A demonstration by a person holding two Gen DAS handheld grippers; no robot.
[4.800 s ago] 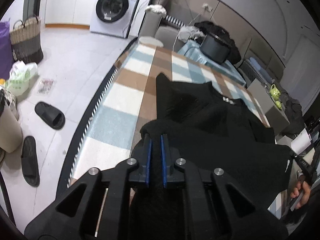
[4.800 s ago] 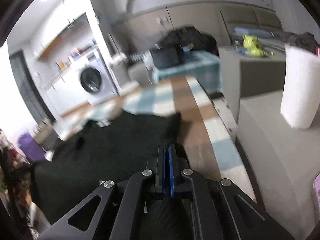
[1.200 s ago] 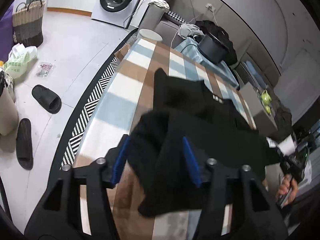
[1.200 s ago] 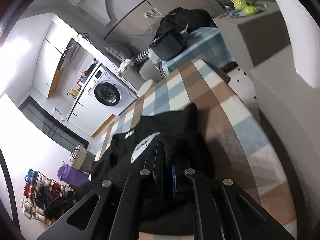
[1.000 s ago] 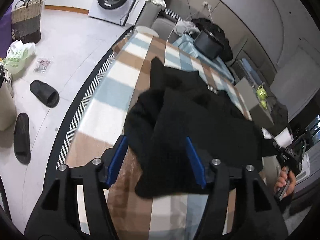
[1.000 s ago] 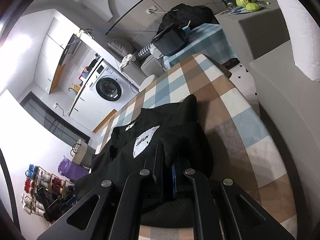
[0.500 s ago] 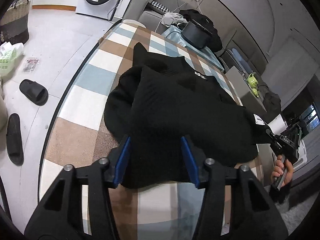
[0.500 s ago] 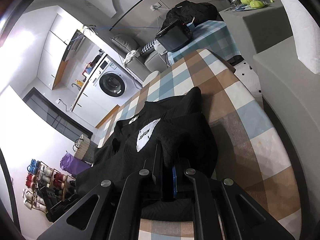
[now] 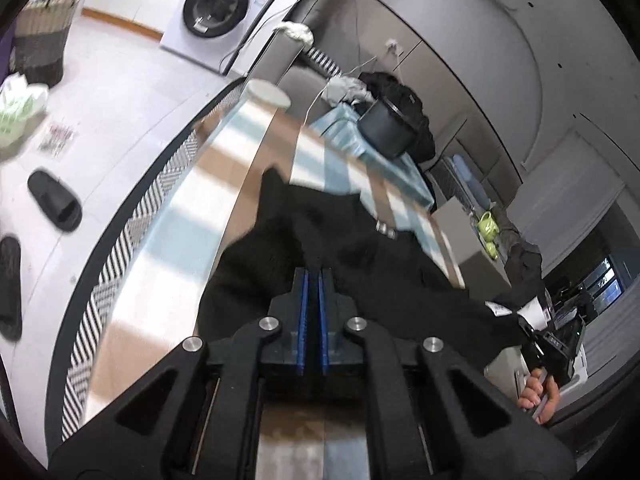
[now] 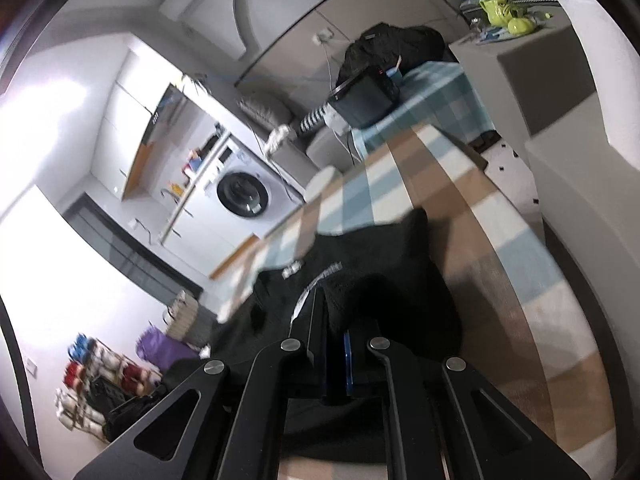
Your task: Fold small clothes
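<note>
While the right gripper pinched a fold of the black garment, the main risk was dragging: any pull from that side would slide the half-made fold across the checked tablecloth and undo it. Left gripper had just closed, jaws pressed together, apparently on nothing, so it could not hold the cloth down. Garment lay ahead of and beneath the left fingertips; bunched around and between the right ones.
</note>
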